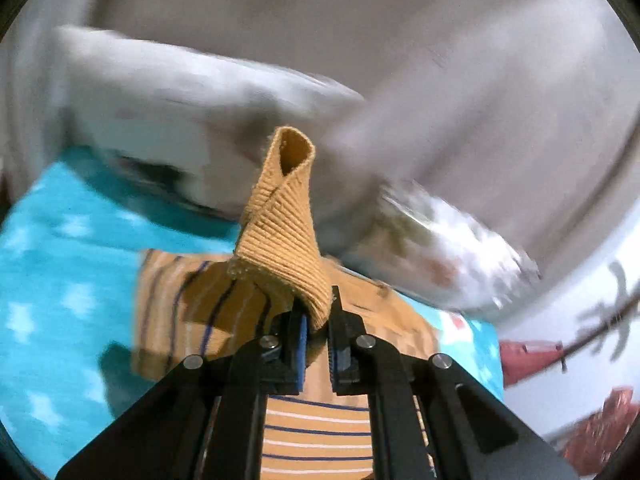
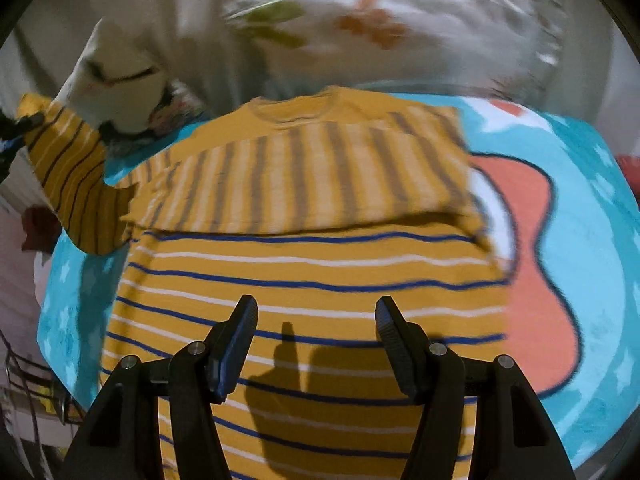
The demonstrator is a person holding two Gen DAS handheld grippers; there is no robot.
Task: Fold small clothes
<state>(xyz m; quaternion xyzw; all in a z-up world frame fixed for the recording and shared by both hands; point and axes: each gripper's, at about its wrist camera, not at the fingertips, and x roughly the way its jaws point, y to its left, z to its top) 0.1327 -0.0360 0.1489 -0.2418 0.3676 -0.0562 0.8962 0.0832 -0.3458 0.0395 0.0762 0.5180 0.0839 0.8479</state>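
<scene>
1. Up close in the left wrist view: left hand-held gripper (image 1: pixel 318 322) clamped on the ribbed cuff (image 1: pixel 286 216) of a mustard sleeve, cuff standing up from between the fingers with its open end on top.
2. Beneath that grip: striped shirt (image 1: pixel 316 436), mustard with blue and white lines, lying partly under the gripper on a turquoise blanket (image 1: pixel 60 280).
3. Beyond, heavily blurred: a white pillow (image 1: pixel 168 120) and a second white printed cushion (image 1: pixel 448 256) to the right.
4. Over in the right wrist view: right hand-held gripper (image 2: pixel 316 332) spread wide with nothing between its fingers, hovering above the lower body of the striped shirt (image 2: pixel 304 288); contact with the cloth impossible to tell.
5. Shirt spread flat on the blanket (image 2: pixel 592 240), neckline (image 2: pixel 298 110) at the far end, one sleeve folded across the chest.
6. Other sleeve (image 2: pixel 76 172) lifted off to the left, clear of the blanket.
7. Coral cartoon shape (image 2: pixel 532 280) printed on the blanket just beside the shirt's right edge.
8. Blurred white cushion with orange and green print (image 2: pixel 360 20) at the far side.
</scene>
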